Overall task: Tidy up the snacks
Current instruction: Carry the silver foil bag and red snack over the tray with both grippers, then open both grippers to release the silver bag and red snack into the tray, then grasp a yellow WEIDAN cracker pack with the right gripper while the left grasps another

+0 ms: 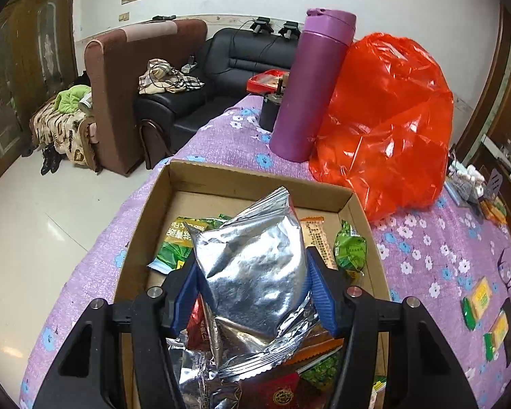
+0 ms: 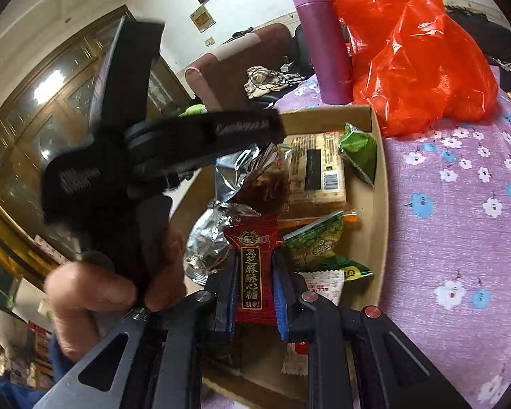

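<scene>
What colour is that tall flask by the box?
The flask is purple, clearest in the left wrist view.

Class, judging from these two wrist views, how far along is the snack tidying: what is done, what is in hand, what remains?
Done: several packets, green ones among them, already lie in the shallow cardboard box. In hand: the left gripper grips a crinkled silver foil packet over the box; the right gripper is shut on a red candy wrapper. Left: green-and-yellow wrapped snacks still lie on the purple floral tablecloth.
</scene>
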Demonstrator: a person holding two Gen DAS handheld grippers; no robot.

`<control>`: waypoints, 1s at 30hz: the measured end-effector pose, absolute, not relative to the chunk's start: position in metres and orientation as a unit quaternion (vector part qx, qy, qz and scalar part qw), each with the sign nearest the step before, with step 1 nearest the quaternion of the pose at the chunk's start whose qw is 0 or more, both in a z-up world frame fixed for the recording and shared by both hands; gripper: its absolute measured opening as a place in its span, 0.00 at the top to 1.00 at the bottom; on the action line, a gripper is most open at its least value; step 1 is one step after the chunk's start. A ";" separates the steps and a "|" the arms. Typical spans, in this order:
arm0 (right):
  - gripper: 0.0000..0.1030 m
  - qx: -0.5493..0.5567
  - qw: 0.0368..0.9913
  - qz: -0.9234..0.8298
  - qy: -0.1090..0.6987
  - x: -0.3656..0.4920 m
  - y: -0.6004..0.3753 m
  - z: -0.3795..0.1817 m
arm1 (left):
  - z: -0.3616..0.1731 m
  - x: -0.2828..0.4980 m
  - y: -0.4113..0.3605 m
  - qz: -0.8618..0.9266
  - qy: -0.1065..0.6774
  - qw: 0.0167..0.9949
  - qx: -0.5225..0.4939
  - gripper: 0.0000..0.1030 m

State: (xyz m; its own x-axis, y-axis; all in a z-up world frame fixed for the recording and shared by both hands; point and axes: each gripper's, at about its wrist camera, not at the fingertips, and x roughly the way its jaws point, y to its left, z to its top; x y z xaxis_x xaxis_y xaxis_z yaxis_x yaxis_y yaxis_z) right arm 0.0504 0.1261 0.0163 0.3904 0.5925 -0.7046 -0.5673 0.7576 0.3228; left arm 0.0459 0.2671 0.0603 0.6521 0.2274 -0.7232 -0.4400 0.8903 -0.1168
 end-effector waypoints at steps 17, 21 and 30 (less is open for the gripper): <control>0.74 0.019 0.835 0.361 0.415 0.041 0.115 0.025 | 0.055 0.052 0.262 0.177 0.377 0.898 -0.141 0.38; 0.72 0.028 0.839 0.358 0.409 0.043 0.104 0.035 | 0.060 0.048 0.257 0.172 0.364 0.905 -0.136 0.36; 0.65 0.051 0.856 0.319 0.402 0.057 0.059 0.046 | 0.071 0.041 0.254 0.166 0.334 0.917 -0.142 0.29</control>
State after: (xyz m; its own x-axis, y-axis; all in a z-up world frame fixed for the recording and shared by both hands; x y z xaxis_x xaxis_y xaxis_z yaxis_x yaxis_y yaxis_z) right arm 0.0569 0.0588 0.0460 0.4723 0.5885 -0.6562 -0.5057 0.7906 0.3452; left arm 0.0412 0.2538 0.0705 0.7220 0.2088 -0.6597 -0.3989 0.9046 -0.1502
